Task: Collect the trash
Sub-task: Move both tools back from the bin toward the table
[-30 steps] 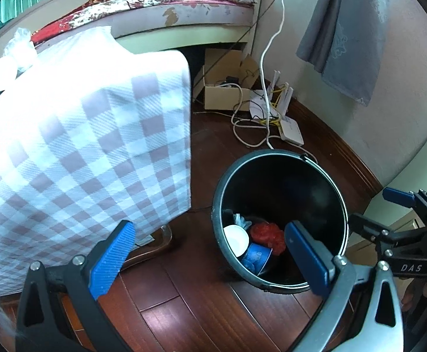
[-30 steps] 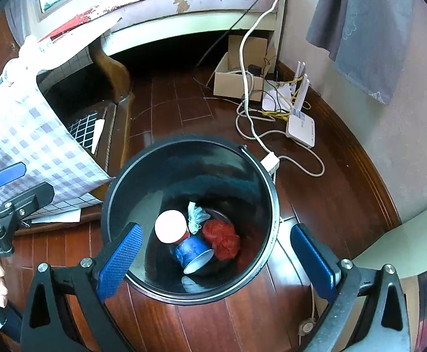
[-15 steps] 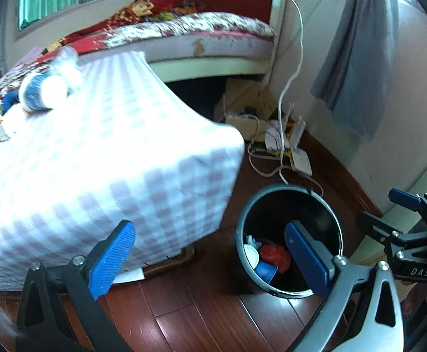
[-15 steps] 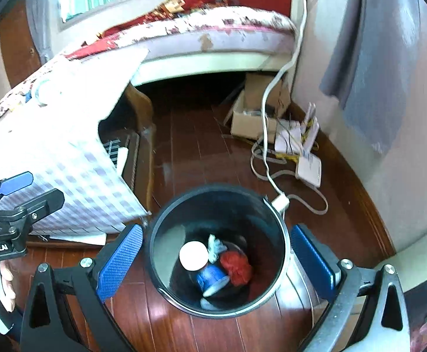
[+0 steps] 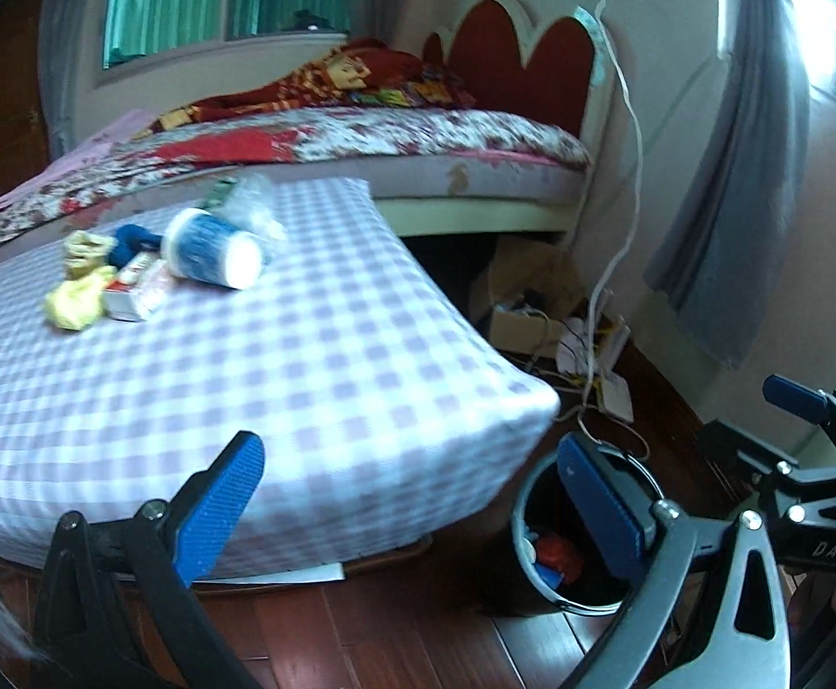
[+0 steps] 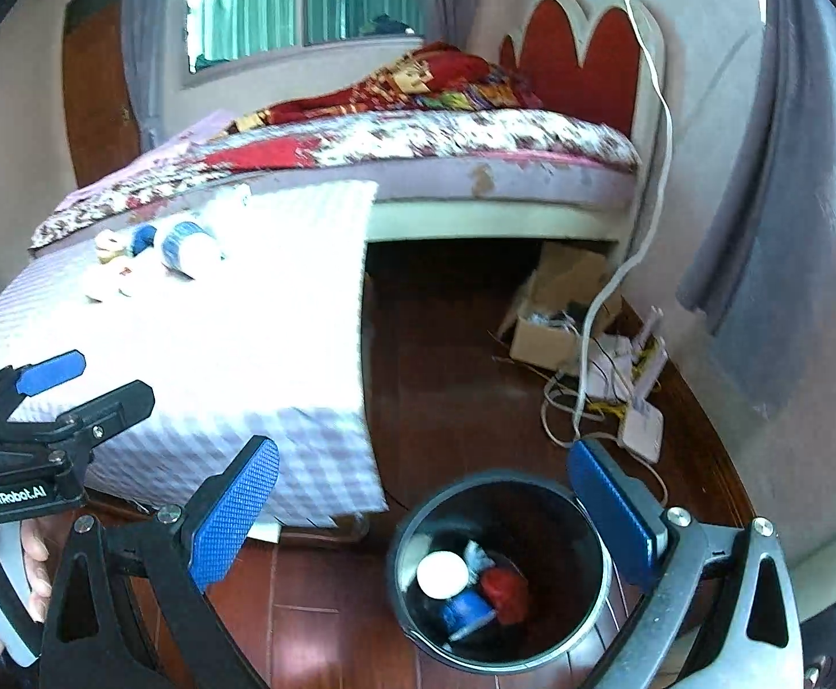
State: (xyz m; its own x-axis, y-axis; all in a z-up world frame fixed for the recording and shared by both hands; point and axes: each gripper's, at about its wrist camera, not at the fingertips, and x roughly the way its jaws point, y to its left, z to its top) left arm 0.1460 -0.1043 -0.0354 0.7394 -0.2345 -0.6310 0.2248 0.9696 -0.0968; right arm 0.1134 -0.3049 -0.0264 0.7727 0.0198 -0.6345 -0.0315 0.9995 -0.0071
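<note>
A black bin [image 6: 498,574] [image 5: 579,545] stands on the wood floor by the table corner; inside lie a white-lidded cup, a blue cup and a red crumpled piece. On the checked tablecloth [image 5: 280,379] a pile of trash remains: a blue-and-white cup [image 5: 211,250] on its side, a yellow crumpled piece [image 5: 73,304], a small red-and-white box [image 5: 136,293], a clear plastic wrapper [image 5: 251,201]. My left gripper [image 5: 412,511] is open and empty over the table's near edge. My right gripper [image 6: 424,511] is open and empty above the bin.
A bed [image 5: 360,138] with a red headboard stands behind the table. A cardboard box [image 6: 556,321], a router and white cables [image 6: 619,379] lie on the floor by the wall. A grey curtain [image 5: 745,184] hangs at the right.
Both grippers have risen and tilted up from looking down into the bin. The tabletop with its trash pile has come into view; the bin now sits low in both views.
</note>
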